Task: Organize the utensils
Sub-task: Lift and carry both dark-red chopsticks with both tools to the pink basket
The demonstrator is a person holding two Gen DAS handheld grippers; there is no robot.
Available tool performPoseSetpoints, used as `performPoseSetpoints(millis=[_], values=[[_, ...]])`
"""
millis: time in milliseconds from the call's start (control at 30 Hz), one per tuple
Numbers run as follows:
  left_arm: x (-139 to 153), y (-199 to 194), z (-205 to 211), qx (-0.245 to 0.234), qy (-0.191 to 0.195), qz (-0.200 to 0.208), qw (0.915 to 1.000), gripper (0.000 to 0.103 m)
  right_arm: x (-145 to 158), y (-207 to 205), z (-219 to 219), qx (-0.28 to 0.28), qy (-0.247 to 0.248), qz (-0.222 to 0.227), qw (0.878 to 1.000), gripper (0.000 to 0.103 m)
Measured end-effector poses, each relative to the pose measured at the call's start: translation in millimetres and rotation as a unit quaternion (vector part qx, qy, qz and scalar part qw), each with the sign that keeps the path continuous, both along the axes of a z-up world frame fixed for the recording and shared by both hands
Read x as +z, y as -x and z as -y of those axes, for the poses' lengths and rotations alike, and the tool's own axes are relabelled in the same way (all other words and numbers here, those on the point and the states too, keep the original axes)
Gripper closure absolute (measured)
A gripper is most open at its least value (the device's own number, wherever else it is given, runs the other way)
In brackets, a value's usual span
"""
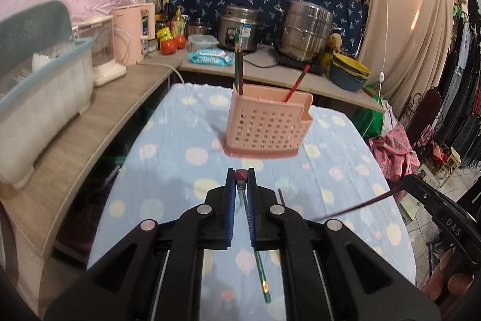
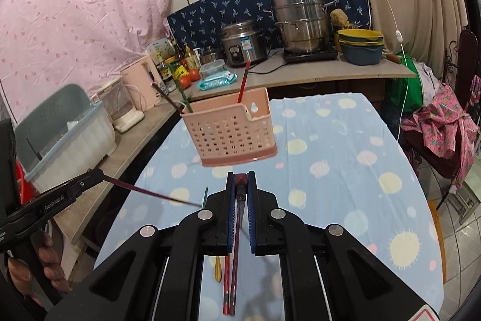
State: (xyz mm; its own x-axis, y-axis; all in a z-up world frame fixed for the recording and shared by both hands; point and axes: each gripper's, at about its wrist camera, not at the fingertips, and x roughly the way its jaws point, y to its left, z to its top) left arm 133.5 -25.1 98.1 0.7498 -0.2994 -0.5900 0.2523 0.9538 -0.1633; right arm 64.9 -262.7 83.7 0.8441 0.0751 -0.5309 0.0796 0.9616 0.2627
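A pink perforated utensil holder stands on the blue dotted tablecloth; it also shows in the right wrist view. It holds a red chopstick and a green and dark one. My left gripper is shut on a dark chopstick with a red end; a green chopstick lies on the cloth beneath it. My right gripper is shut on a dark red chopstick, above red chopsticks and a yellow utensil on the cloth.
A wooden counter on the left carries a dish rack and a pink kettle. The back counter holds a rice cooker, a steel steamer pot and stacked bowls. Clothes hang at right.
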Motion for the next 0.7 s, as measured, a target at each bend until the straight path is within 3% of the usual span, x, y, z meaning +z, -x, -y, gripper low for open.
performPoseSetpoints(millis=[400, 700], values=[[47, -39, 23, -0.010, 0.003, 0.053, 0.9985, 0.096, 39, -44, 24, -0.010, -0.010, 0.046, 0.999, 0.096], [106, -73, 47, -0.015, 0.019, 0.124, 0.9920, 0.096, 87, -91, 44, -0.021, -0.041, 0.112, 0.993, 0.096]])
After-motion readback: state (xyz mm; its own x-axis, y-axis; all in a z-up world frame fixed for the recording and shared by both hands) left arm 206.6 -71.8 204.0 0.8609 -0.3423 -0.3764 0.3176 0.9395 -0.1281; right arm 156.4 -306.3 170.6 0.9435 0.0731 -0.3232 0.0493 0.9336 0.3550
